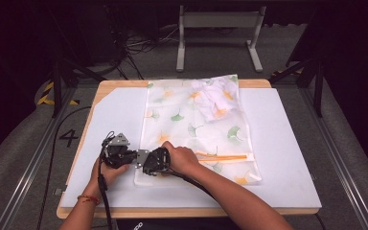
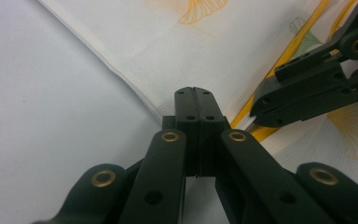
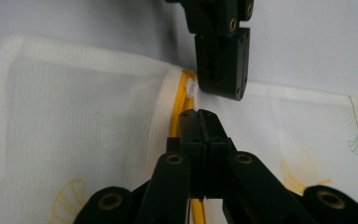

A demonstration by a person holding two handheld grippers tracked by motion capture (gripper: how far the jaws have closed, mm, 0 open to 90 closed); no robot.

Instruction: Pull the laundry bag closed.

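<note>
A white mesh bag (image 1: 196,124) printed with ginkgo leaves lies flat on the white board, with pale cloth (image 1: 215,98) bunched inside its far end. An orange-yellow zipper (image 1: 220,157) runs along its near side. Both grippers meet at the bag's near left corner. My left gripper (image 1: 135,157) (image 2: 195,99) is shut, its tips pinching the bag's edge (image 2: 168,70) beside the zipper's end. My right gripper (image 1: 146,167) (image 3: 198,120) is shut over the zipper (image 3: 179,100), a finger's width from the left gripper (image 3: 220,91). Whatever lies between the right tips is hidden.
The white board (image 1: 282,143) covers a wooden table (image 1: 172,212) whose front edge lies close to my forearms. A grey metal stand (image 1: 218,21) and cables sit on the floor beyond. Rails run along both sides of the table (image 1: 338,143).
</note>
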